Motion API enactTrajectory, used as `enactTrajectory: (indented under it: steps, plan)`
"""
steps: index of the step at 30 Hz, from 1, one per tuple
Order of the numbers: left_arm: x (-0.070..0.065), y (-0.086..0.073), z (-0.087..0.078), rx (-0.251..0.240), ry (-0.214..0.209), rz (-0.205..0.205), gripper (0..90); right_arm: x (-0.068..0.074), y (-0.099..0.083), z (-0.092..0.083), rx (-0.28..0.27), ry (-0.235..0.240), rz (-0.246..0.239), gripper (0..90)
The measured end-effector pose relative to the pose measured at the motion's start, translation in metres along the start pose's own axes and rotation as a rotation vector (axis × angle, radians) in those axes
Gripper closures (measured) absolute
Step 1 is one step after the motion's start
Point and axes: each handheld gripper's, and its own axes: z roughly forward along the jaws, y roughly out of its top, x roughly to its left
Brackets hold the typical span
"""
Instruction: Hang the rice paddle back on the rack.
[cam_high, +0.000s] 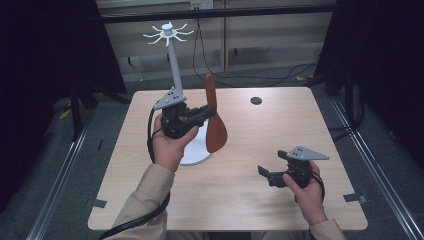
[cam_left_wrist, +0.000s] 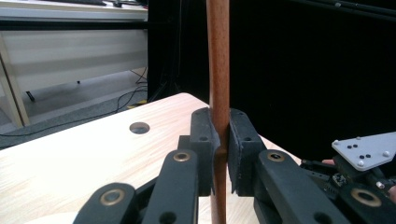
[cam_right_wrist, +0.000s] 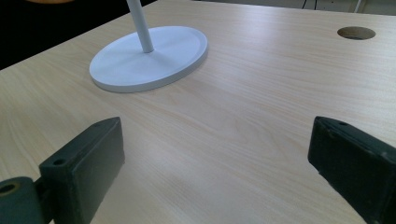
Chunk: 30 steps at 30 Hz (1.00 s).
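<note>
A brown wooden spatula (cam_high: 216, 132) hangs upright above the table, blade down and handle up. My left gripper (cam_high: 210, 112) is shut on its handle; in the left gripper view the two black pads (cam_left_wrist: 205, 140) squeeze the wooden handle (cam_left_wrist: 218, 56) from both sides. Just behind stands a white rack: a thin pole (cam_high: 176, 70) on a round base (cam_high: 197, 150), with a ring of hooks (cam_high: 168, 34) on top. My right gripper (cam_high: 262, 172) rests low near the table's front right, open with nothing between its fingers (cam_right_wrist: 84, 158).
The light wooden table (cam_high: 250, 200) has a dark round cable hole (cam_high: 256, 100) at the back. The white base (cam_right_wrist: 149, 58) lies ahead of the right gripper. Cables run over the floor behind the table, and dark curtains hang on both sides.
</note>
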Motion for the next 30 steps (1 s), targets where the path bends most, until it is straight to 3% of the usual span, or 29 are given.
enactTrajectory:
  steps: [13, 30]
  plan:
    - [0.007, 0.016, -0.005, -0.009, 0.027, 0.005, 82.4, -0.001, -0.001, 0.000, 0.003, -0.005, -0.003, 3.4]
    - [0.014, 0.044, -0.011, -0.058, 0.054, 0.016, 82.4, -0.001, -0.001, -0.001, -0.003, -0.004, 0.001, 3.4]
